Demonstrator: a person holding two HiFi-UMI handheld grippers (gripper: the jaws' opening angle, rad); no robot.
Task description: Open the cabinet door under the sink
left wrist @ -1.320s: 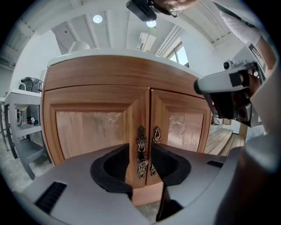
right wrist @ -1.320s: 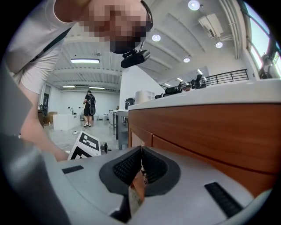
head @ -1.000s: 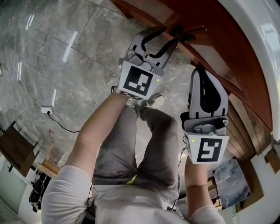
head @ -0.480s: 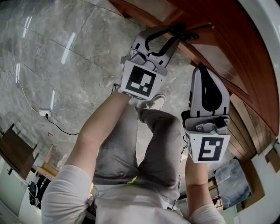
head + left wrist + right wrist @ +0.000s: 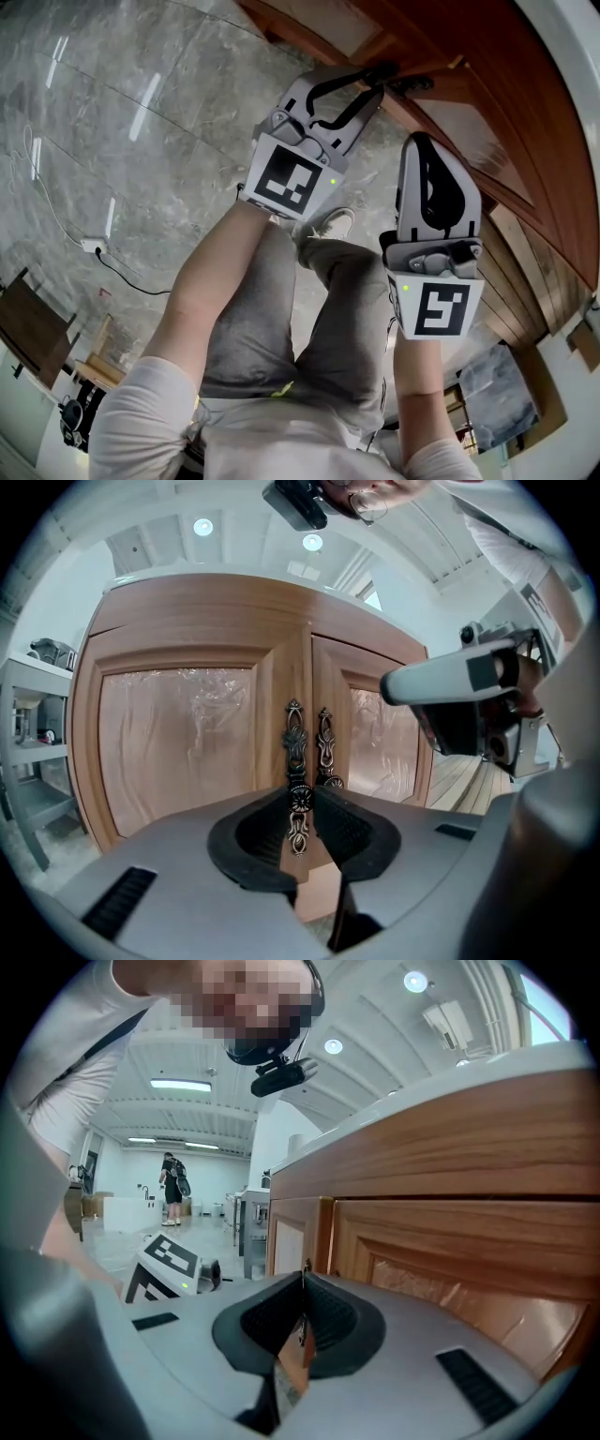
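Varnished wood cabinet door (image 5: 178,752) with crinkly film on its panel, dull dark metal handle (image 5: 294,747), glossy grey stone floor (image 5: 141,122)

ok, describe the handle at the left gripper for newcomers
Find the wooden two-door cabinet. Two ornate pulls hang at its centre seam: right handle and left handle. It's the left, its rosette knob pinched by the left gripper's jaws, which have just been closing.

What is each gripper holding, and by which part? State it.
Left gripper: fingers, just closing, pinch the ornate dark metal door handle by its round middle knob. Right gripper: shut, holding nothing.
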